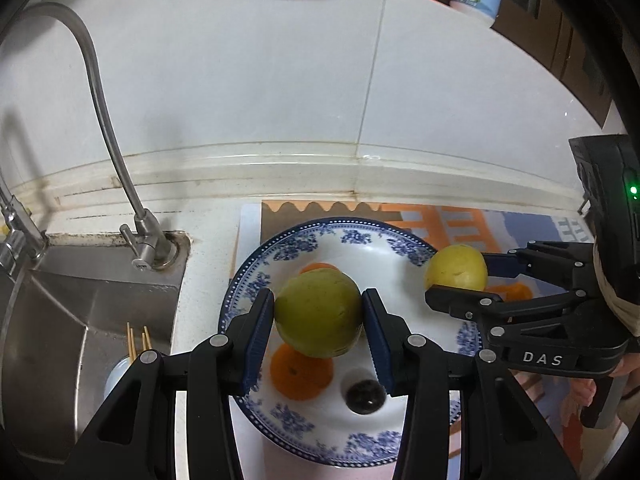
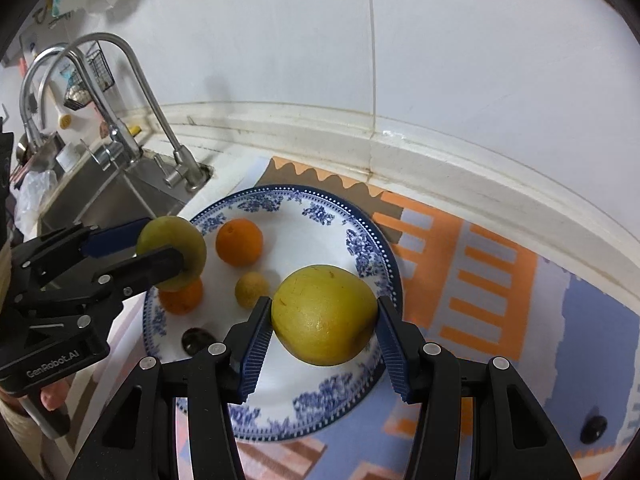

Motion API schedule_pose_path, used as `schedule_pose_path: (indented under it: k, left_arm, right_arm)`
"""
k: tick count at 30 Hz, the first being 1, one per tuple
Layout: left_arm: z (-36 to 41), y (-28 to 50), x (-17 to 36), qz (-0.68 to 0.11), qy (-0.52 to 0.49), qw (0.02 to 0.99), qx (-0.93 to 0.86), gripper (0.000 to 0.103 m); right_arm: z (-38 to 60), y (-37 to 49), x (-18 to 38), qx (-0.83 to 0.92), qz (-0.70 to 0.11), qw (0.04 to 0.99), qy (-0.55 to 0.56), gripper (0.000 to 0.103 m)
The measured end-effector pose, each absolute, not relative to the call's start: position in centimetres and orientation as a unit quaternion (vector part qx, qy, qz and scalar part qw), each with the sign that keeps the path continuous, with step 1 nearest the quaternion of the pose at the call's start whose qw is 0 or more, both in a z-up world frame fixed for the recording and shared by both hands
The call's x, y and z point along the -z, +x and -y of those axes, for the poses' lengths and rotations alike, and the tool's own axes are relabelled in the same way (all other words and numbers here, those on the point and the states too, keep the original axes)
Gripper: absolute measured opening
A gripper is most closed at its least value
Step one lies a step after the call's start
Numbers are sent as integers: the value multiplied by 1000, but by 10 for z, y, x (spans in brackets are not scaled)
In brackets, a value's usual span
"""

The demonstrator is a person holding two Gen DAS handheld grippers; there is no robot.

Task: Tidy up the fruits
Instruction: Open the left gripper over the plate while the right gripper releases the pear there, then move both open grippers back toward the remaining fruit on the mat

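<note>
Two grippers, each loaded. Left gripper (image 1: pixel 319 314) has its blue pads pressed on either side of a greenish pear (image 1: pixel 319 314), jaws part-open to the fruit's width. Right gripper (image 2: pixel 325 314) is clamped the same way on a yellow pear (image 2: pixel 325 314), which sits broadside between the pads.

Both fruits hang above the blue-patterned plate (image 2: pixel 362 236), not resting on it. Key relation: plate lies straight below and ahead of both grippers. Left pear is over the plate's left side, above an orange (image 1: pixel 301 372); right pear is over the near-right part, clear white plate beneath. Second orange (image 2: pixel 239 242), a small yellow fruit (image 2: pixel 251 289) and a dark fruit (image 2: pixel 197 340) sit between. Judgement: right has the freer drop; left must shift off the orange.

Plate sits on a patterned mat (image 2: pixel 500 280) on the bench, sink (image 1: pixel 80 312) to the left.
</note>
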State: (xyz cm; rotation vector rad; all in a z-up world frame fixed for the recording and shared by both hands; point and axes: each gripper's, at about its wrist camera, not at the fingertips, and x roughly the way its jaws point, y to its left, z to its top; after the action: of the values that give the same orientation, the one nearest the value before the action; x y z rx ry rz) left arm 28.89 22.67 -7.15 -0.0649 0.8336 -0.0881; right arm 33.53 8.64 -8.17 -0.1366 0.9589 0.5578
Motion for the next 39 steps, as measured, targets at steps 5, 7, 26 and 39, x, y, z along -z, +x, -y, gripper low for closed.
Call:
schedule_pose_path:
  k: [5,7,26,39]
  left_arm:
    - [-234,298,79,-413,-29,910,33,44]
    - [-235,301,81,-413,-30,909,32,44]
    - [-208,287,74,-407,-5,911,66,60]
    - [-174,254,52,-383,3,921,77,62]
  right_arm:
    - [-96,350,91,-263,-469,840,-67,52]
    - [-98,354,92,-262,-471,840,-65,52]
    - [-72,325,57,-226,-421,876,-61,66]
    - [-32,286,37,-188,-384,903,-54,66]
